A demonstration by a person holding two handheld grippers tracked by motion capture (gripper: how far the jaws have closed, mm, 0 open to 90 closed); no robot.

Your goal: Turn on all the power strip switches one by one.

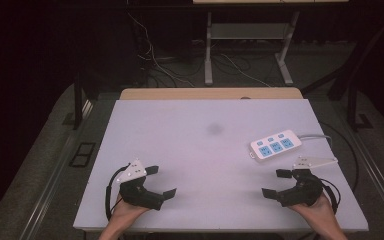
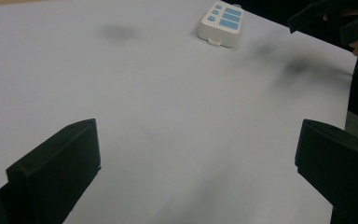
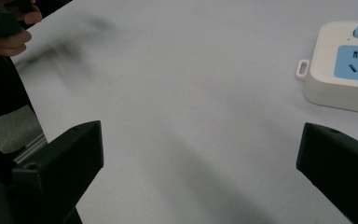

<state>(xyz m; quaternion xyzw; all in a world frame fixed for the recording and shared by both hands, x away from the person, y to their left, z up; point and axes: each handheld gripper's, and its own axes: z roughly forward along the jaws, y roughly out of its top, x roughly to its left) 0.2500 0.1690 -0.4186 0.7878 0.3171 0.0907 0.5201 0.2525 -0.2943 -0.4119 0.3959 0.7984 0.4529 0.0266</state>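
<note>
Just ahead of the right gripper (image 1: 276,183), a white power strip (image 1: 276,144) lies on the right side of the table (image 1: 195,150), near that gripper's jaws but not touching them; in the right gripper view the strip (image 3: 345,70) sits beyond and toward the right jaw, outside the gap. Both jaws of the right gripper stand wide apart and hold nothing. The left gripper (image 1: 161,181) rests near the front left of the table, its jaws also wide and empty, well apart from the strip, which shows far off in the left gripper view (image 2: 221,23). The strip's long axis runs on a slant, from its near left end up to its far right end, where a pale cable (image 1: 316,136) leaves toward the table's right edge. Its blue sockets face up. The table is a plain pale board with a faint dark smudge (image 1: 214,129) near its middle. Beyond it the room is dark, with a desk frame (image 1: 245,45) and loose wires (image 1: 155,55) on the floor.
</note>
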